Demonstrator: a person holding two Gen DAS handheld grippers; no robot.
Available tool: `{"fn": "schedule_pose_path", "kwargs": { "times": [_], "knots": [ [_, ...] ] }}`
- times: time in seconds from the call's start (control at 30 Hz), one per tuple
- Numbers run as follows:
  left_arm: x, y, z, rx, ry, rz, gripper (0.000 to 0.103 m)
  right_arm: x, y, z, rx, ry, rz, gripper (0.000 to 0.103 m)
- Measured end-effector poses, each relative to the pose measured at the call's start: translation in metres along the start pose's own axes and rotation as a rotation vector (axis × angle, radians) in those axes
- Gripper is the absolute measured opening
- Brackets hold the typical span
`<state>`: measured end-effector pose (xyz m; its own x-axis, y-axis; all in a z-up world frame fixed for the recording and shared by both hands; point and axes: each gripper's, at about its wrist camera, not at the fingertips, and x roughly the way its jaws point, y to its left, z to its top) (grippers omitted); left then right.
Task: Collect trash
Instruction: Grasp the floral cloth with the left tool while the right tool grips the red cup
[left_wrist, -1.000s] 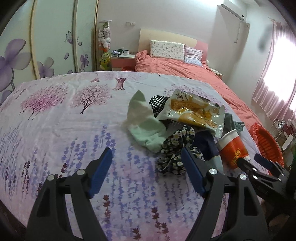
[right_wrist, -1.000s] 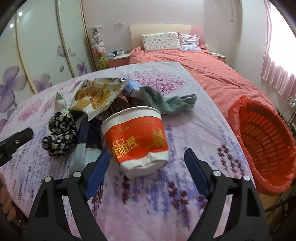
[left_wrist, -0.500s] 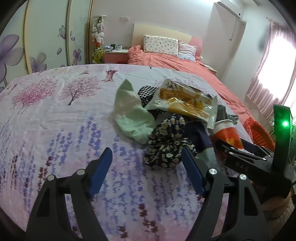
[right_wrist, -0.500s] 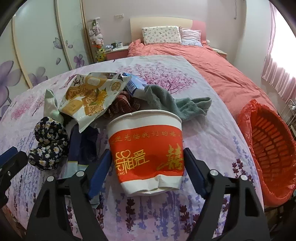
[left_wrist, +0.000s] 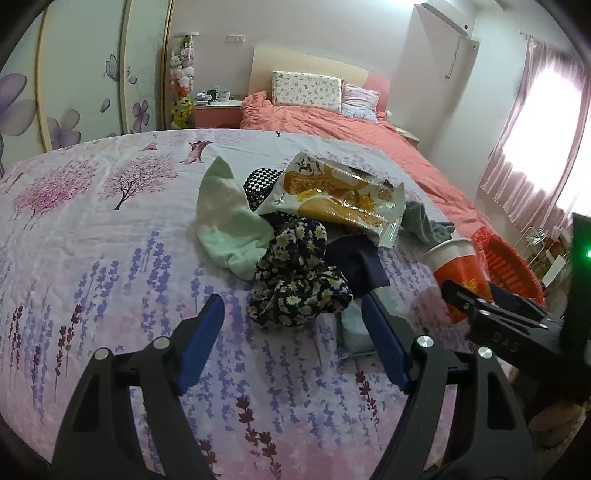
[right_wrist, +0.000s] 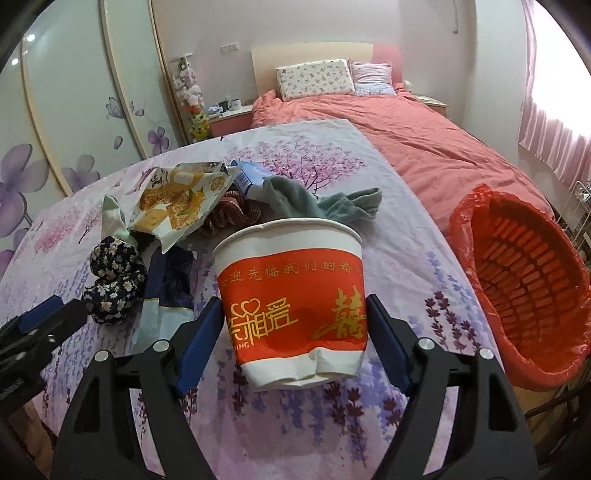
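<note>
The left tool stands wide over the worktop's lavender-printed cloth, nothing between its two blue pads, and points at a black cloth with white daisies. Left of that cloth lies one pale green cloth, with a black-and-white checked piece behind it. Over the heap rests one opened white-and-orange foil snack wrapper, its long axis slanting down to the right; its print is too small to read. A dark navy wrapper lies flat beside the daisy cloth, and one grey-green sock sprawls behind, next to a blue-and-white carton.

The right tool holds one red-and-white paper cup upright, mouth up, its blue pads pressing both sides; its lower rim is dented. The cup sits near the worktop's right edge and carries gold Chinese characters, a double-heart mark and letters ending "DING". To the right, below the edge, stands one red plastic basket lined with a red bag, open and tilted towards the camera.
</note>
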<state>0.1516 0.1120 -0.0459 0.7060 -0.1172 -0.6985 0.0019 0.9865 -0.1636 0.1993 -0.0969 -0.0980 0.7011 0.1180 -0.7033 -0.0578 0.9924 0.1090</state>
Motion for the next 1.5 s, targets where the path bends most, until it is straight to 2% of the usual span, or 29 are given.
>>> {"fn": "schedule_pose_path", "kwargs": {
  "times": [0.13,0.27,0.37,0.43,0.5,0.57,1.1,1.5],
  "knots": [
    [0.011,-0.01,-0.001,0.016,0.027,0.013,0.066,-0.002,-0.005,-0.002,0.01,-0.001,0.001,0.076],
    [0.024,-0.011,0.002,0.011,0.045,0.031,0.053,-0.006,-0.011,-0.004,0.026,0.001,0.002,0.076],
    [0.033,-0.009,0.005,0.006,0.054,0.027,0.048,-0.009,-0.014,-0.005,0.029,-0.004,0.003,0.076],
    [0.038,-0.009,0.006,0.01,0.058,0.03,0.038,-0.011,-0.014,-0.006,0.028,-0.007,0.004,0.076],
    [0.04,-0.006,0.008,0.003,0.06,0.009,0.023,-0.014,-0.017,-0.006,0.029,-0.012,0.005,0.076],
    [0.038,-0.004,0.009,-0.006,0.058,-0.021,0.018,-0.016,-0.018,-0.006,0.031,-0.017,0.006,0.076],
    [-0.017,-0.016,0.04,0.005,-0.06,-0.07,0.016,-0.051,-0.03,0.001,0.049,-0.101,0.021,0.076],
    [-0.045,-0.077,0.05,0.081,-0.106,-0.174,0.016,-0.08,-0.063,0.001,0.097,-0.172,-0.007,0.076]
  ]
}}
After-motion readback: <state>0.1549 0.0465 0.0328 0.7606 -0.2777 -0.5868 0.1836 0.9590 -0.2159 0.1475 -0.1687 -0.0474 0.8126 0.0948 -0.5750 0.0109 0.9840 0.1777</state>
